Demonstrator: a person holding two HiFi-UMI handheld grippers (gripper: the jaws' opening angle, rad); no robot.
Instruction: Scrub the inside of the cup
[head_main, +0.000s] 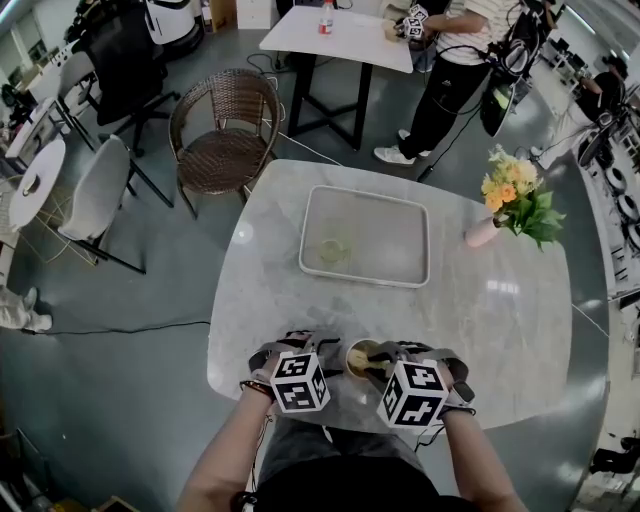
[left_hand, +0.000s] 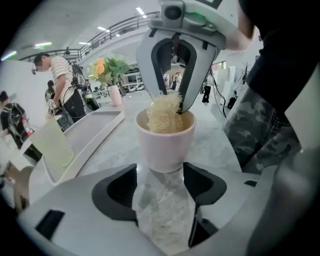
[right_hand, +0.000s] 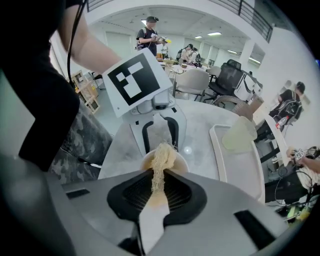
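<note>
R gripper (right_hand: 159, 176) pinches loofah (right_hand: 163, 154) in cup (left_hand: 165, 146), L gripper (left_hand: 160, 171) fingers (left_hand: 116, 194) apart

Cup (left_hand: 165, 145) – perhaps pale pink; scrubber (left_hand: 164, 115) straw-yellow.

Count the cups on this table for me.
2. A pink cup at the near edge of the table, a scrubber in it; a pale green cup in the tray. None appears hidden.

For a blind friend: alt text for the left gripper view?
A pale pink tapered cup on a pale marble table holds a beige fibrous scrubber gripped by the right gripper above; the black fingers of the left gripper flank its base, apart.
</note>
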